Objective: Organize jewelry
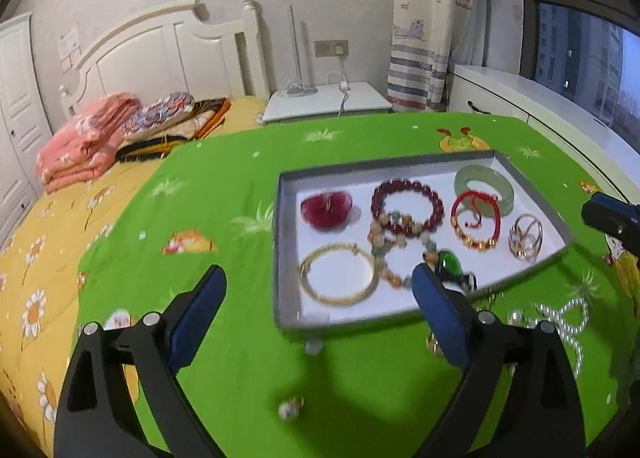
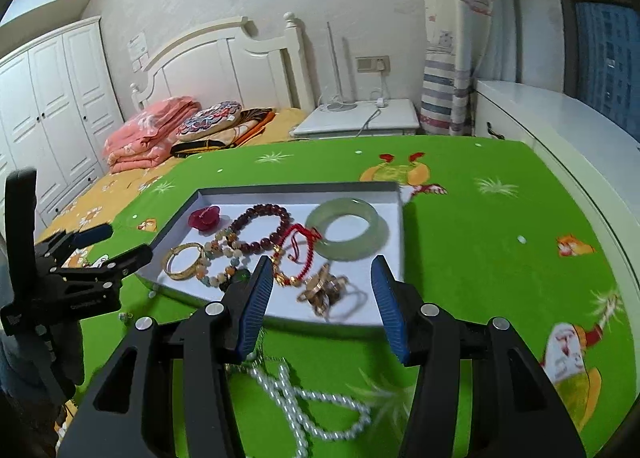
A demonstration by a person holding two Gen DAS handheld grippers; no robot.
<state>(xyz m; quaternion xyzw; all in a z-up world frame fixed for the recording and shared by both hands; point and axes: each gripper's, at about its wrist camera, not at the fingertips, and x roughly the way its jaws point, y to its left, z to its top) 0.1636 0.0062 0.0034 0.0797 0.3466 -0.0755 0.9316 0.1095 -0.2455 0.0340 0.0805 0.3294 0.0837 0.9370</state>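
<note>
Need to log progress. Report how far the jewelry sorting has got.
Done: jade bangle, red bead bracelet, gold bangle and others lie in the tray. In hand: nothing; left gripper and right gripper are open. Left: pearl necklace and a small earring on the green cloth.

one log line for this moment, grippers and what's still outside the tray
left gripper: open, empty | right gripper: open, empty | tray: bracelets, jade bangle inside | pearl necklace: outside on green cloth
</note>
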